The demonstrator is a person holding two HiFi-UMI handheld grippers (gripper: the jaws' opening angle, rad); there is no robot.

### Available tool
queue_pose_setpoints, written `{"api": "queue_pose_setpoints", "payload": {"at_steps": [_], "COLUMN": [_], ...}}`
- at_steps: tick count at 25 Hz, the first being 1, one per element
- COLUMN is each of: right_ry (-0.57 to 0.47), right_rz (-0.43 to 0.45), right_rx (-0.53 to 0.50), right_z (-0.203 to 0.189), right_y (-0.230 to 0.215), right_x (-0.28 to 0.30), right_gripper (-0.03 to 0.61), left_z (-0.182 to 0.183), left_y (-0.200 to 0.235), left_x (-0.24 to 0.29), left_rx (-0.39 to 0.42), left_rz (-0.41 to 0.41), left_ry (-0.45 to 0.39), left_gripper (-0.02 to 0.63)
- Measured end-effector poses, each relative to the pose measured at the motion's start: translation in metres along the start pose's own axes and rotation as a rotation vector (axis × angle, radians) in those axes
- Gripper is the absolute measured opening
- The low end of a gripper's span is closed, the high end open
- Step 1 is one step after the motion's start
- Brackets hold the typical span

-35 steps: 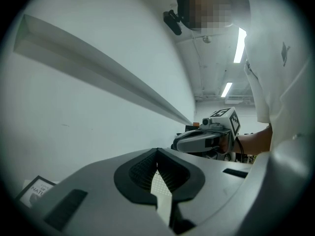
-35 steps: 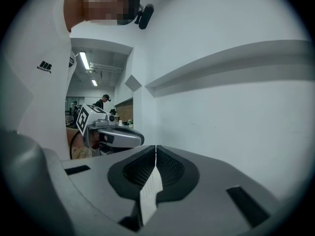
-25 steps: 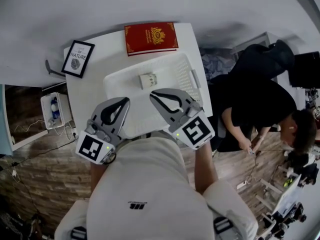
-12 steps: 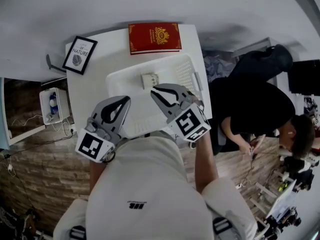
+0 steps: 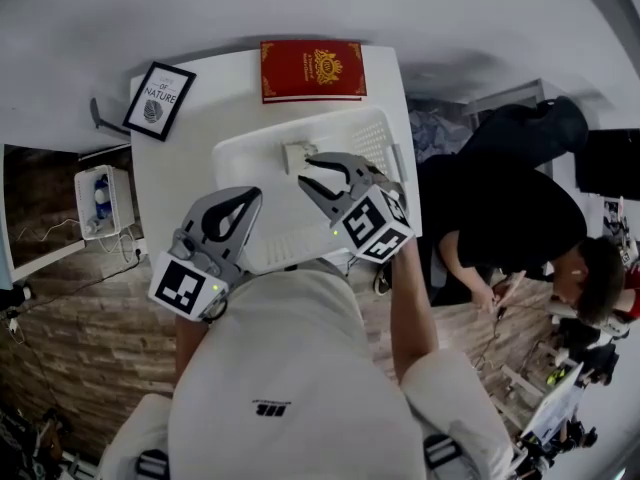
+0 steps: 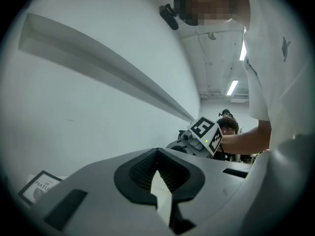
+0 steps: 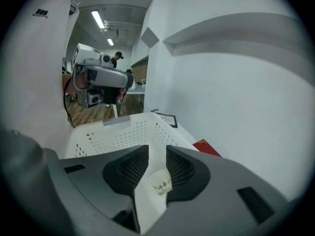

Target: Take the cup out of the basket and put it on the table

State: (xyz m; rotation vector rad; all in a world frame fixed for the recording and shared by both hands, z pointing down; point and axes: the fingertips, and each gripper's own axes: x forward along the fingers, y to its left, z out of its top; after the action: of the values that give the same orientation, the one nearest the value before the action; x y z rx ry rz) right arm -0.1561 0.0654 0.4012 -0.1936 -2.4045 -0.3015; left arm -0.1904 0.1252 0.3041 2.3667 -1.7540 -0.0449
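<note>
A small cream cup [image 5: 297, 157] lies in the white perforated basket [image 5: 262, 240] on the white table [image 5: 172, 193]. My right gripper [image 5: 309, 174] points down into the basket, its tips just short of the cup. Its jaws have just been opening and now stand a little apart. In the right gripper view the cup [image 7: 160, 185] shows through the gap of the right gripper [image 7: 157, 152], ahead of the pads and untouched by them. My left gripper [image 5: 252, 200] hovers over the basket's near left rim, shut and empty. The left gripper [image 6: 157, 154] looks level at the wall.
A red book [image 5: 312, 69] lies at the table's far edge, and a framed picture [image 5: 160, 102] sits at the far left corner. A person in black [image 5: 520, 208] bends down beside the table on the right. A white box [image 5: 100, 200] sits below the table's left edge.
My right gripper has dipped forward and down into the basket towards the cup, rolling slightly, and its jaws have parted. The left gripper has stayed put.
</note>
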Motion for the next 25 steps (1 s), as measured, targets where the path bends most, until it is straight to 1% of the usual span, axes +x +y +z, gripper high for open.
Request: {"api": "queue_pose_setpoints", "payload": {"at_steps": [7,12,16,20,25], "right_ry": [0.182,0.265,0.323,0.371,0.443], "right_rz": [0.042,0.072,0.100,0.126,0.143], "right_rx": [-0.134,-0.181,-0.195,-0.217,-0.269], "right_z": [-0.034,-0.058,-0.079,-0.092,-0.109], "right_y": [0.000,-0.002,-0.002,-0.001,-0.001], "right_x": [0.031,0.050,0.062,0.071,0.084], "right_gripper": [0.131,0.149,0.166,0.194,0.230], "left_z": [-0.003,-0.005,-0.007,-0.008,-0.010], "left_y": [0.005,0.009,0.010,0.013,0.015], "left_x": [-0.001,-0.003,-0.005,-0.006,-0.008], "left_rx": [-0.012,-0.018,-0.022,-0.029,-0.030], "left_rz": [0.009,0.019,0.026,0.035,0.040], "left_ry": [0.003,0.007,0.006,0.008,0.008], "left_gripper": [0.009,0.009,0.009,0.009,0.009]}}
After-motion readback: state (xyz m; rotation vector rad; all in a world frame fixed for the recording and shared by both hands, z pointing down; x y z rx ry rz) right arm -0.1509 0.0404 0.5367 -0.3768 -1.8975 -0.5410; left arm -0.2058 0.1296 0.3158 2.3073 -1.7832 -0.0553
